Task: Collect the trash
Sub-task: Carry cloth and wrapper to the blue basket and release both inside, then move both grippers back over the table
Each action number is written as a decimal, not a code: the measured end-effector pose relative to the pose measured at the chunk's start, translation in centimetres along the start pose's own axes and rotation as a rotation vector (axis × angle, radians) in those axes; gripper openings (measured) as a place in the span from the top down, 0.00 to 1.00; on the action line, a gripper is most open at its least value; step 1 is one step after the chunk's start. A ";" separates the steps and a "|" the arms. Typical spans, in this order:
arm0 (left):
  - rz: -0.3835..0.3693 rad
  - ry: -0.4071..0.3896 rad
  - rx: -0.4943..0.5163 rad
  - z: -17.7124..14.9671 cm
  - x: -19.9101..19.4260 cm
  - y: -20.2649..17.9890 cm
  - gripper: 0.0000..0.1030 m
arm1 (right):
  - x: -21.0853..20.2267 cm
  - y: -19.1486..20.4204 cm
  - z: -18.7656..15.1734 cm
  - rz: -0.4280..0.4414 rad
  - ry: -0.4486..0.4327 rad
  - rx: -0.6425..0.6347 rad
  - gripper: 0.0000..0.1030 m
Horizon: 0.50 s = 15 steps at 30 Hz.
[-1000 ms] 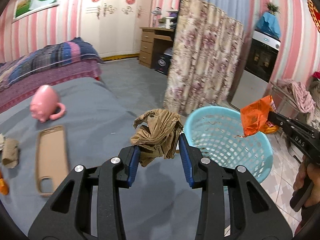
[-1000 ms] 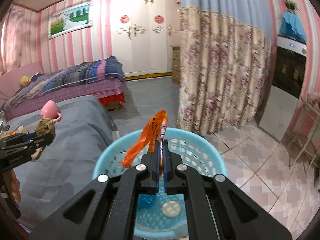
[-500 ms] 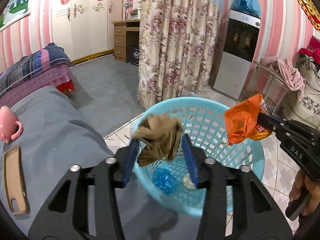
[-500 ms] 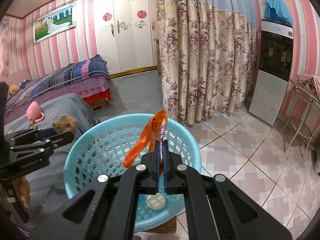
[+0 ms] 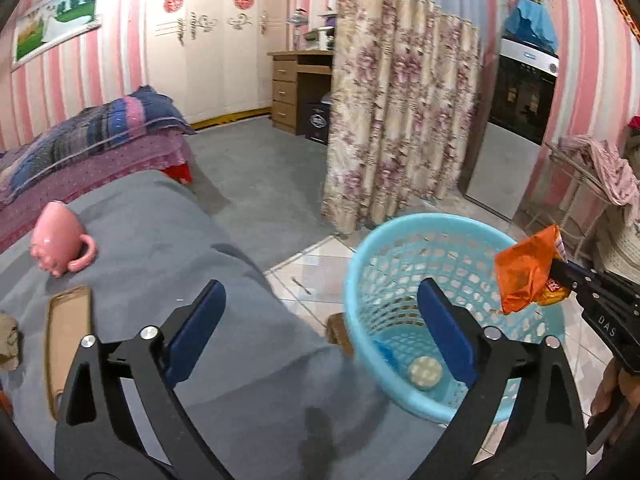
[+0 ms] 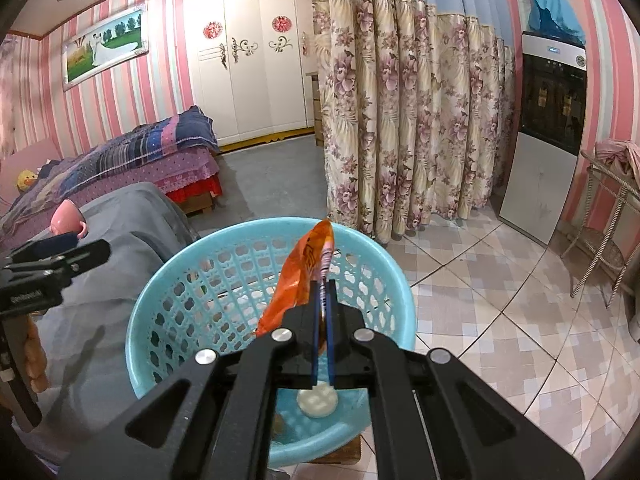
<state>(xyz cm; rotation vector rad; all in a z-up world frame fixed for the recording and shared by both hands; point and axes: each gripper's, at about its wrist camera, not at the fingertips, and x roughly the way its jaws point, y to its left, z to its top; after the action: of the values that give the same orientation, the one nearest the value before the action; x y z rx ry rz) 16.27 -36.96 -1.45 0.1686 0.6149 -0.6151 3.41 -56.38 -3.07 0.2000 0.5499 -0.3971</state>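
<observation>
From my left camera, the basket [image 5: 404,236] stands on the floor just right of the bed [image 5: 168,240], before the curtain [image 5: 396,128]. A round disc [image 5: 425,373] lies in its bottom. On the bed, the mug [image 5: 60,242] lies behind the phone case [image 5: 66,340]. The wrapper [image 6: 304,276] hangs above the basket, the cabinet [image 5: 516,120] behind, right of the curtain.

Basket [image 6: 152,312] floor partly hidden behind right tongs [image 6: 323,292]; brown wad [image 5: 8,344], far from basket, cut by left-wrist frame edge; blue scrap [image 5: 386,354] inside basket blurred.
</observation>
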 end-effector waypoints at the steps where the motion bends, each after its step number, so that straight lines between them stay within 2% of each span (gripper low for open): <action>1: 0.007 -0.005 -0.007 0.0 -0.2 0.4 0.08 | 0.1 0.2 0.0 -0.001 -0.002 0.001 0.96; 3: 0.013 -0.011 -0.027 0.1 -0.8 1.1 0.08 | 0.4 0.6 0.1 -0.006 -0.003 0.001 0.95; 4: 0.018 -0.014 -0.031 0.0 -1.0 1.4 0.08 | 0.7 0.8 0.1 -0.018 -0.003 -0.001 0.87; 5: 0.027 -0.018 -0.035 0.0 -1.3 1.8 0.08 | 1.0 1.1 0.1 -0.018 0.002 -0.003 0.68; 7: 0.042 -0.026 -0.042 -0.1 -1.9 2.4 0.08 | 1.3 1.5 -0.1 -0.010 0.006 0.001 0.46; 10: 0.064 -0.034 -0.057 -0.4 -2.9 3.7 0.08 | 1.9 2.1 -0.4 -0.024 0.017 -0.006 0.45; 12: 0.087 -0.039 -0.065 -0.7 -3.7 4.7 0.08 | 1.9 2.3 -0.6 -0.039 0.015 0.000 0.34; 14: 0.106 -0.048 -0.076 -1.0 -4.6 5.6 0.07 | 1.3 2.8 -1.0 -0.050 -0.012 0.014 0.18; 15: 0.116 -0.053 -0.087 -1.2 -5.1 6.3 0.06 | 1.2 2.9 -1.0 -0.051 -0.020 0.017 0.18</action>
<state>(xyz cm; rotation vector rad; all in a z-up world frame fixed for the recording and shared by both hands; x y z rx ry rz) 16.06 -28.98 0.44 0.1050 0.5751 -0.4780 5.07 -53.79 -4.36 0.1984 0.5333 -0.4534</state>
